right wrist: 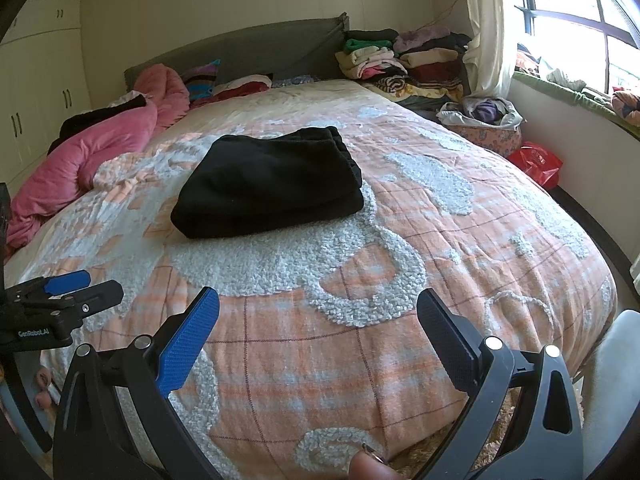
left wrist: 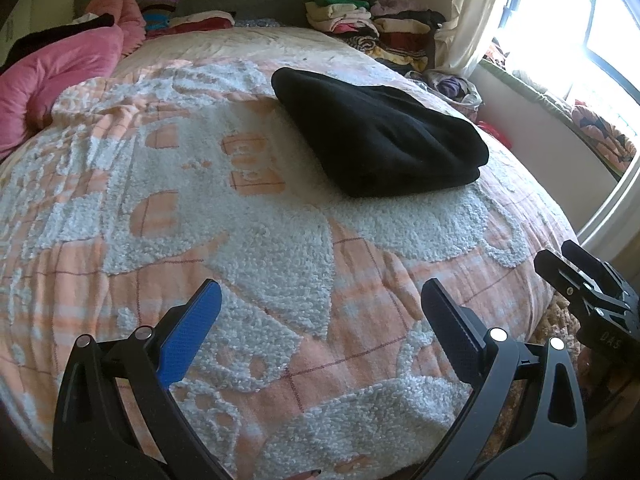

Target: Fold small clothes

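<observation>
Black garment: a folded black garment (left wrist: 376, 132) lies flat on the bed cover. In the left wrist view it sits in the upper middle of the frame, a bit to the right. In the right wrist view (right wrist: 268, 188) it sits in the middle, a bit to the left.
Bed cover: the orange checked bed cover (left wrist: 240, 240) has fluffy white shapes on it and fills most of both views.
Left gripper: the left gripper (left wrist: 320, 320) is at the bottom of its own view, above the near part of the cover. Its two fingers are spread wide apart with nothing between them. It is well apart from the black garment. It also shows at the left edge of the right wrist view (right wrist: 80, 288).
Right gripper: the right gripper (right wrist: 318, 320) is at the bottom of its own view. Its fingers are wide apart too and hold nothing. It peeks in at the right edge of the left wrist view (left wrist: 560, 256).
Pink quilt: a bunched pink quilt (right wrist: 80, 168) lies at the left side of the bed.
Pile of clothes: a pile of folded clothes (right wrist: 400, 60) is at the upper right, by the headboard (right wrist: 260, 52).
Window: a bright window (right wrist: 580, 20) is at the upper right edge.
Red bag: a red bag (right wrist: 536, 162) is on the floor beside the bed, at the right.
</observation>
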The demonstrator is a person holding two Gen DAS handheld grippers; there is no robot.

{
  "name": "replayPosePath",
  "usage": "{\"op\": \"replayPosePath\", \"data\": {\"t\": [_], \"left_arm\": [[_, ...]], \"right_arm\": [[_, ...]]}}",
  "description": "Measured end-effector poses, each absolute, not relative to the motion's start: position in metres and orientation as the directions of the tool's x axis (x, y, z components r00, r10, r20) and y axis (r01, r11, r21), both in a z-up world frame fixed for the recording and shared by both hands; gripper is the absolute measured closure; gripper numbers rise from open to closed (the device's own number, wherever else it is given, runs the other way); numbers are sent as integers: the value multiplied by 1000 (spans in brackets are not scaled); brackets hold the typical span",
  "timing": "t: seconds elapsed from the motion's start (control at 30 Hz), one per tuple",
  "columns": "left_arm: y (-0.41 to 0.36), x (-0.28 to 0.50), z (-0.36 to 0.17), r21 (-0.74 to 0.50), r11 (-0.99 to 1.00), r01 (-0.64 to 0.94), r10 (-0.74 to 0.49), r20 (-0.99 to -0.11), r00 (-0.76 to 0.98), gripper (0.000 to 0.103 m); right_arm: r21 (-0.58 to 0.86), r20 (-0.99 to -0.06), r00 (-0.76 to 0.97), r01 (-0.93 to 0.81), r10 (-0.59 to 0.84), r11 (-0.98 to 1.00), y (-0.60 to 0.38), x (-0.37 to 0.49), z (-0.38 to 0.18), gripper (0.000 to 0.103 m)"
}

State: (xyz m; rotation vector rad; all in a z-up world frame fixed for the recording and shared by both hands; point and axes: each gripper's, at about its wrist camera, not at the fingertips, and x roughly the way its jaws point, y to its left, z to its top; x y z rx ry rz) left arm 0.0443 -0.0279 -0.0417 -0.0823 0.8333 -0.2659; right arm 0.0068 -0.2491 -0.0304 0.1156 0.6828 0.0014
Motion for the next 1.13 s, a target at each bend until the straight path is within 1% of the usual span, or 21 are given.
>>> {"op": "replayPosePath", "data": {"t": [0.43, 0.53, 0.6, 0.7, 0.77, 0.83, 0.9, 1.0, 1.07, 1.13], "left_arm": [[-29, 44, -42, -164, 967, 195, -253, -723, 643, 9], [-28, 45, -43, -197, 959, 206, -284, -725, 627, 9], [-28, 46, -44, -218, 954, 205, -299, -728, 617, 9], [-27, 49, -45, -202, 962, 186, -274, -741, 614, 9], [-20, 50, -43, -193, 968, 161, -251, -733, 632, 9], [-3, 55, -37, -193, 975, 108, -216, -724, 655, 9], [21, 64, -30, -196, 979, 48, -179, -733, 656, 9], [99, 89, -11, -233, 966, -113, -104, -747, 657, 9], [160, 100, 1, -176, 955, -238, 22, -759, 650, 9], [225, 109, 8, -71, 926, -370, 190, -760, 622, 9]], "right_arm": [[105, -633, 773, 40, 36, 994, -250, 7, -30, 5], [103, -635, 772, 44, 31, 994, -251, 7, -30, 5], [103, -635, 772, 55, 23, 993, -253, 7, -30, 4], [115, -637, 771, 101, -4, 988, -263, 4, -30, 4], [136, -638, 769, 154, -32, 979, -278, 1, -28, 5], [163, -636, 766, 247, -90, 955, -306, -5, -26, 5], [184, -636, 752, 366, -173, 912, -347, -13, -22, 5], [164, -662, 665, 578, -345, 799, -426, -31, -25, 5], [143, -688, 581, 696, -435, 704, -480, -47, -34, 5], [66, -734, 429, 817, -527, 573, -546, -65, -50, 5]]}}
